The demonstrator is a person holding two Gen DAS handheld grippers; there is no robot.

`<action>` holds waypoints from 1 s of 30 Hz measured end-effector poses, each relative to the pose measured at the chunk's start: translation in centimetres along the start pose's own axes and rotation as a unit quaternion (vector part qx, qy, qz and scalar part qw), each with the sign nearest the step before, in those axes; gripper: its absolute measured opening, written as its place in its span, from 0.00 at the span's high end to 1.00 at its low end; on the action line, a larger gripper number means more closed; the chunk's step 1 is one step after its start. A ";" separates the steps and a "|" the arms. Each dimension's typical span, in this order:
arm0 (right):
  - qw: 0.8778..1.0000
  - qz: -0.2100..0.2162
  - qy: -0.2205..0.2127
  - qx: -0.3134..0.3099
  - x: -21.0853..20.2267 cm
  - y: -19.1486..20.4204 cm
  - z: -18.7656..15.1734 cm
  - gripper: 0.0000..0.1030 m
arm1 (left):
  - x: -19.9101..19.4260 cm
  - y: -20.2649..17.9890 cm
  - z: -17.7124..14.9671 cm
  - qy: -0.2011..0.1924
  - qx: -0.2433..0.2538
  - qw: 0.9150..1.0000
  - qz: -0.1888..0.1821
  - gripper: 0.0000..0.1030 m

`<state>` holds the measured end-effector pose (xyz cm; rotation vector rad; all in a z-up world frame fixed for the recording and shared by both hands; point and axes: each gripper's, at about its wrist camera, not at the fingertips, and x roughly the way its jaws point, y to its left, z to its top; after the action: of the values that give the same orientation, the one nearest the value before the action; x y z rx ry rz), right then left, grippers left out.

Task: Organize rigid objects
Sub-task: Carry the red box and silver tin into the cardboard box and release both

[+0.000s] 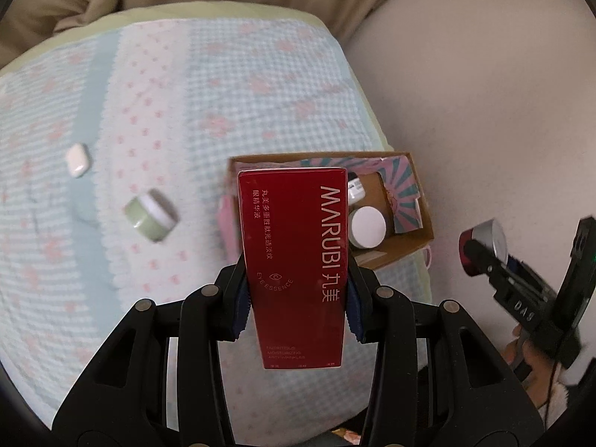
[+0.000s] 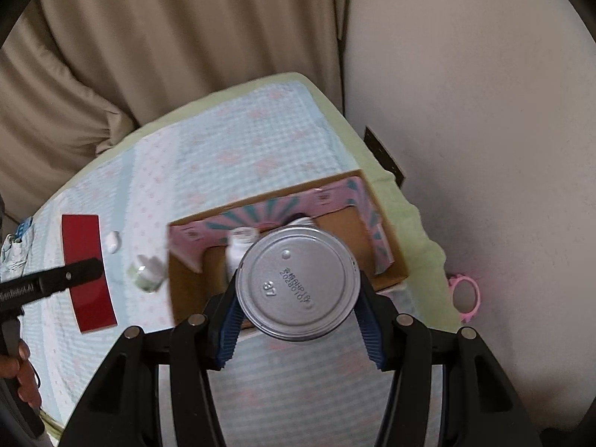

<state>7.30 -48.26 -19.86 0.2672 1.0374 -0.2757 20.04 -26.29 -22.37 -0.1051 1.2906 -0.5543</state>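
Observation:
My left gripper [image 1: 298, 305] is shut on a tall red MARUBI box [image 1: 296, 260], held above the bed in front of an open cardboard box [image 1: 409, 246]. That box holds a white round jar [image 1: 367, 229] and a small white bottle [image 1: 355, 188]. My right gripper [image 2: 298, 320] is shut on a silver-bottomed can [image 2: 296, 283], held over the cardboard box [image 2: 186, 279]. The can and right gripper show at the right of the left wrist view [image 1: 484, 240]. The red box also shows at the left of the right wrist view [image 2: 87, 268].
A green jar [image 1: 151, 214] and a white earbud case [image 1: 78, 160] lie on the blue-and-pink checked blanket [image 1: 223, 93]. Beige curtains [image 2: 149, 56] hang behind the bed, a wall [image 2: 484, 111] at right. A pink toy [image 2: 465, 298] lies beside the bed.

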 end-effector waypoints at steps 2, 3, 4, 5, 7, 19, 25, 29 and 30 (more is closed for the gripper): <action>1.000 0.001 0.009 0.001 1.3 -1.2 0.7 0.51 | 1.9 -0.9 0.4 0.006 0.000 1.000 0.007 0.63; 1.000 0.003 0.014 0.002 1.9 -1.8 0.9 0.51 | 2.8 -1.3 0.5 0.008 -0.002 1.000 0.010 0.63; 1.000 0.006 0.019 0.002 2.7 -2.4 1.3 0.51 | 3.7 -1.6 0.6 0.011 -0.003 1.000 0.014 0.63; 1.000 0.009 0.025 0.001 3.8 -2.9 1.6 0.51 | 4.6 -1.8 0.7 0.014 -0.003 1.000 0.019 0.63; 0.999 0.012 0.033 -0.003 4.9 -3.5 2.0 0.51 | 6.0 -2.0 0.7 0.017 0.001 0.999 0.033 0.63; 0.995 0.041 0.084 -0.046 14.7 -3.9 2.8 0.51 | 13.1 -0.9 -0.5 0.048 0.028 0.993 0.106 0.63; 0.994 0.042 0.088 -0.043 16.0 -4.1 3.1 0.51 | 14.1 -0.7 -0.6 0.058 0.046 0.991 0.112 0.63; 0.995 0.025 0.089 -0.026 16.3 -4.6 4.1 0.47 | 14.1 -1.0 -0.5 0.068 0.053 0.990 0.113 0.56; 0.995 0.024 0.093 -0.022 16.4 -4.7 4.2 0.35 | 14.1 -1.0 -0.5 0.066 0.051 0.991 0.106 0.26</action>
<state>16.96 -55.71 -32.55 0.2803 1.2172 -0.1869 21.63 -33.32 -34.52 0.1550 1.3802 -0.4494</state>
